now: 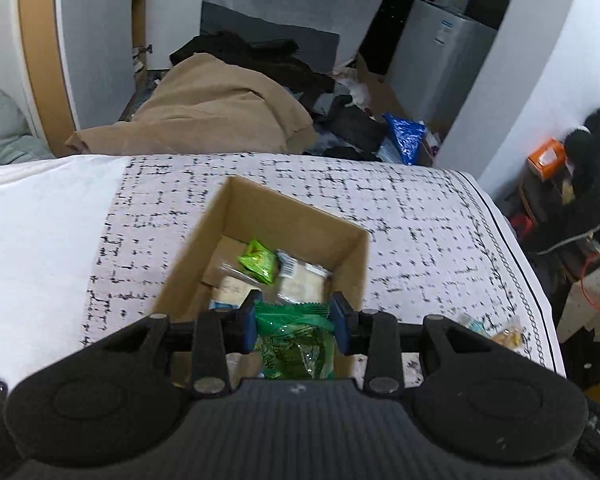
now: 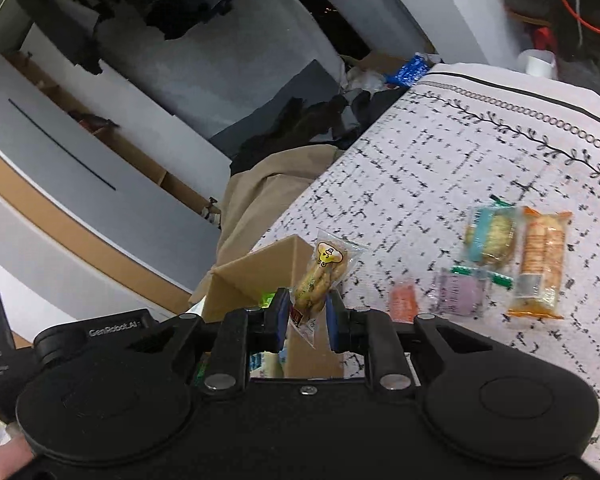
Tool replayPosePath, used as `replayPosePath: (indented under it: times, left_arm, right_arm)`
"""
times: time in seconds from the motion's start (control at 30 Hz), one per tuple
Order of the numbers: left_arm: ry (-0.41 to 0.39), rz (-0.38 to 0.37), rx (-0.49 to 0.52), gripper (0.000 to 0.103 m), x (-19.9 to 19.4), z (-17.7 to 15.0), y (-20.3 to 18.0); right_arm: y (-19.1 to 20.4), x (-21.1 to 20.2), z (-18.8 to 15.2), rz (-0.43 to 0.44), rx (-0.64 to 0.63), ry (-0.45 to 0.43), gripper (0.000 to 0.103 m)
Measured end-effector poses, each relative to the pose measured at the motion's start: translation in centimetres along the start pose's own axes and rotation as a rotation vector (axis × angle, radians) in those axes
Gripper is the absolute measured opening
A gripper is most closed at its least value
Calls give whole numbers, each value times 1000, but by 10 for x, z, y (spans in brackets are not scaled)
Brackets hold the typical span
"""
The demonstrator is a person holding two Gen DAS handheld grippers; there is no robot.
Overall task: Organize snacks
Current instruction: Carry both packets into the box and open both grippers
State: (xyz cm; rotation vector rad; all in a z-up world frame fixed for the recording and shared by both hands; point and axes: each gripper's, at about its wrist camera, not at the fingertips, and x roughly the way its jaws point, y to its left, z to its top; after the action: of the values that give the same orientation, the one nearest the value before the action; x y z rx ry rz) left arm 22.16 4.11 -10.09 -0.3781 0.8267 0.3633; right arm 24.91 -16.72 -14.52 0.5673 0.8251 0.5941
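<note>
Holding 2 snacks at once, I have both grippers near the cardboard box (image 1: 342,258), which sits open-topped on a white cloth with a black dashed grid (image 1: 420,208).

My left gripper (image 1: 294,322) is clamped on a green crinkled packet (image 1: 296,340), its blue pads pressing each side, and it hangs just above the near edge of the box. I judge it is held there so the packet can fall straight in. Inside the box lie a bright lime-green packet (image 1: 258,260), a pale packet with a barcode (image 1: 300,270) and another light wrapper, loosely piled.

My right gripper (image 2: 306,318) is closed on a clear packet of tan biscuits (image 2: 320,280) with a yellow cartoon label near the top. The packet stands upright between the jaws, pinched near its lower end, beside the box's corner rather than over its opening.

On the cloth to the right, well apart from the box, 4 snacks wait unsorted: an orange-edged wafer pack (image 2: 540,264), a teal packet with a round cracker (image 2: 490,236), a lilac packet (image 2: 458,292) and a small orange-red one (image 2: 403,301), which looks blurred.

Beyond the cloth's far edge are piled clothes, a tan blanket (image 1: 212,108) and white cabinets.
</note>
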Motion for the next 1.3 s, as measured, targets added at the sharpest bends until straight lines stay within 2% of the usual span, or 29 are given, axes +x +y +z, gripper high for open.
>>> replayPosePath:
  times: [0.47, 0.7, 0.83, 1.03, 1.1, 1.17, 1.2, 1.3]
  left_arm:
    - [43, -2, -79, 36, 34, 29, 48]
    - [89, -14, -70, 36, 51, 34, 59]
    - [95, -4, -62, 40, 55, 37, 62]
    - [116, -39, -76, 41, 57, 37, 69]
    - [125, -41, -73, 42, 56, 36, 69]
    - [132, -42, -71, 47, 55, 35, 69]
    - [130, -45, -71, 49, 54, 34, 68]
    - [120, -44, -61, 61, 49, 31, 66]
  right_arm:
    - [35, 45, -8, -3, -81, 79, 20]
    - [51, 67, -17, -6, -121, 136, 20]
    - [60, 77, -23, 0, -148, 170, 20]
    - [74, 89, -36, 27, -204, 233, 24]
    - [78, 90, -38, 25, -222, 242, 29]
    - [79, 90, -38, 19, -235, 237, 40]
    - [78, 89, -38, 11, -235, 234, 42]
    - [75, 85, -37, -9, -228, 227, 42]
